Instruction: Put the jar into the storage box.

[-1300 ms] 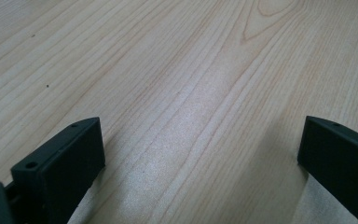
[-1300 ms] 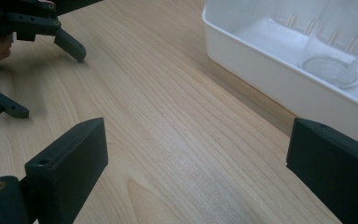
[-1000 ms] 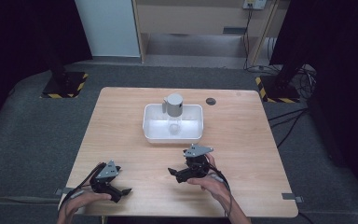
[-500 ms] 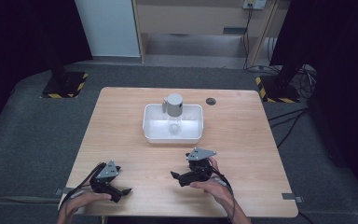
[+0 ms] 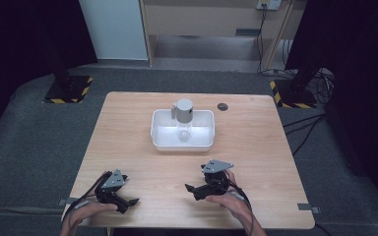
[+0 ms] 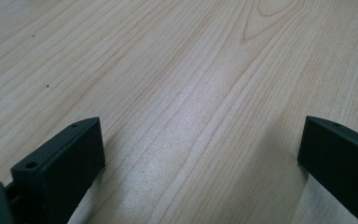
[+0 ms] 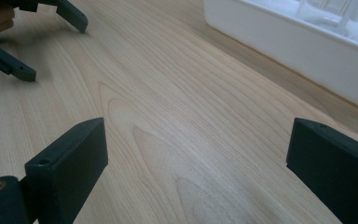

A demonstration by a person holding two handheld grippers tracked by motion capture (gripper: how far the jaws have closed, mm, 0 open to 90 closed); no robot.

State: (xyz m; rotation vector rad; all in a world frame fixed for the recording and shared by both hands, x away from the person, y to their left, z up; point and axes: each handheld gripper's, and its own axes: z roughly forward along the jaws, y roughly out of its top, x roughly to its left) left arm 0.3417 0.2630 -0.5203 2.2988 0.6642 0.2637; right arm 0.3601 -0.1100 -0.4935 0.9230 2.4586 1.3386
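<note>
Right gripper (image 5: pixel 191 191) drew back; both jaws wide, empty.

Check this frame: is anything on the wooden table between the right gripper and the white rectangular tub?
Nothing visible. Bare wooden table separates the open right gripper from the white rectangular tub; the left gripper sits off to the side.

The high view is soft and dim at its edges, where black curtains swallow the light; the pale wooden tabletop (image 5: pixel 128 142) is evenly lit from above, and the white rectangular plastic tray (image 5: pixel 158 140) glows brightest. In both gripper views the wood grain is crisp at mid-distance, with a broad pale sheen across it. The black jaws are slightly blurred up close and cast soft shadows beneath them.
</note>
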